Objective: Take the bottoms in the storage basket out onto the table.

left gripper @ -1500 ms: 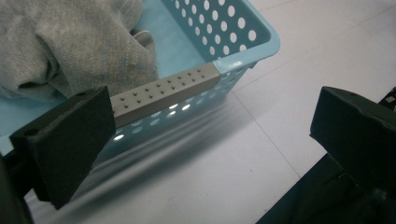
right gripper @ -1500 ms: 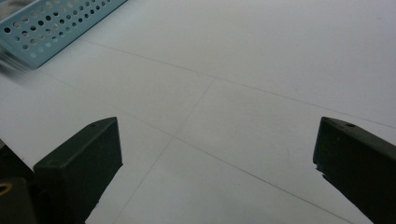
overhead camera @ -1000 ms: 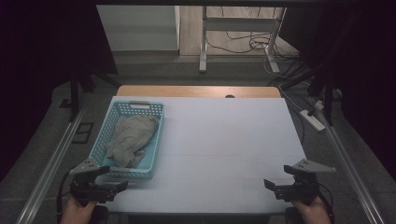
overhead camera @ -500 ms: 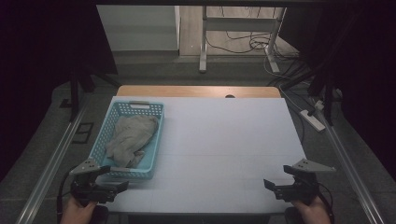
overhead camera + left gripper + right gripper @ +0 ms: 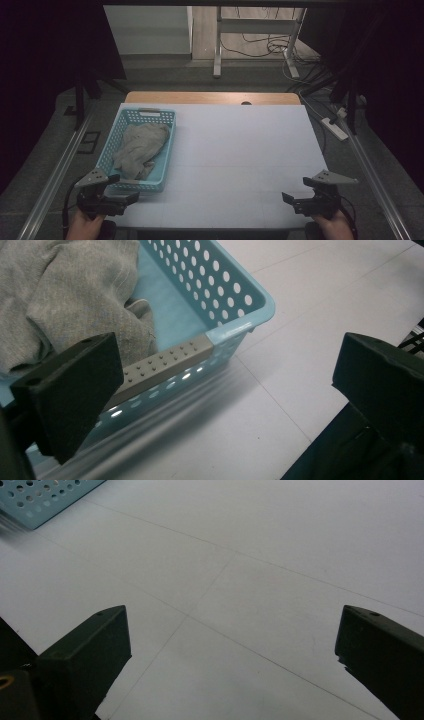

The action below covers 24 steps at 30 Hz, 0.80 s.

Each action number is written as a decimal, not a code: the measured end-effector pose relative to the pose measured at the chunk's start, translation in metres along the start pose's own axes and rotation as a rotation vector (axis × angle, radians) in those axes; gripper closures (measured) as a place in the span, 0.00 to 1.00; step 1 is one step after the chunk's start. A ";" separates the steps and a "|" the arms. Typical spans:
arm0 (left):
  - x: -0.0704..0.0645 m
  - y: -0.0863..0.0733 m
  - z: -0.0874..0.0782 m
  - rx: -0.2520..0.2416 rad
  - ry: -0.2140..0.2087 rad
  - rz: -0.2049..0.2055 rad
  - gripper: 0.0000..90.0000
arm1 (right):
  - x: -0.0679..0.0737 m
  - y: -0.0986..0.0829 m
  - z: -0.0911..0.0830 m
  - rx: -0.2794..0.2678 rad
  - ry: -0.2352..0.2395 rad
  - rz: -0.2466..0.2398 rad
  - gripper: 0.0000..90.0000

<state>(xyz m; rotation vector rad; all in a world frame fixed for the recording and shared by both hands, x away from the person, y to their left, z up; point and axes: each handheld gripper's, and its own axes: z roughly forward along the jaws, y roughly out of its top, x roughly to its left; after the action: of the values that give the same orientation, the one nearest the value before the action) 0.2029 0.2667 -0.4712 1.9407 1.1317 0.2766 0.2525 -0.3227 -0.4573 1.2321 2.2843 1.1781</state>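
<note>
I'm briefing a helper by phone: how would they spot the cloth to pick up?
Look at the white table, then its left side, where a light blue perforated basket sits. The grey crumpled cloth lies inside it, the only soft thing there, just beyond the left gripper.

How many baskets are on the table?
1. The blue basket sits at the left side of the white table, holding a crumpled grey cloth, just ahead of the left gripper.

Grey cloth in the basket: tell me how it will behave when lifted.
The cloth lies crumpled in folds, so it is probably floppy and will drape. Its knit-like surface suggests it is light and not slippery. It could drag on the basket rim.
</note>
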 end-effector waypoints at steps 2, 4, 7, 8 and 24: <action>0.000 0.000 0.000 0.003 0.002 0.001 0.00 | 0.000 0.000 0.000 0.000 -0.001 -0.001 0.02; 0.000 0.001 0.001 0.005 0.003 0.002 0.00 | 0.001 0.000 0.000 0.001 0.000 -0.006 0.02; 0.000 0.003 0.001 0.001 -0.002 -0.004 0.00 | 0.001 0.000 0.001 0.007 -0.001 -0.010 0.02; 0.000 0.003 0.001 0.001 -0.002 -0.004 0.00 | 0.001 0.000 0.001 0.007 -0.001 -0.010 0.02; 0.004 0.015 0.010 0.006 -0.040 0.030 0.00 | 0.002 0.000 0.001 0.014 -0.006 -0.015 0.02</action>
<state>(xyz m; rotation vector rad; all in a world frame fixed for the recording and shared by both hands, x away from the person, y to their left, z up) 0.2202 0.2609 -0.4665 1.9614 1.0794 0.2489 0.2526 -0.3206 -0.4578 1.2193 2.2973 1.1541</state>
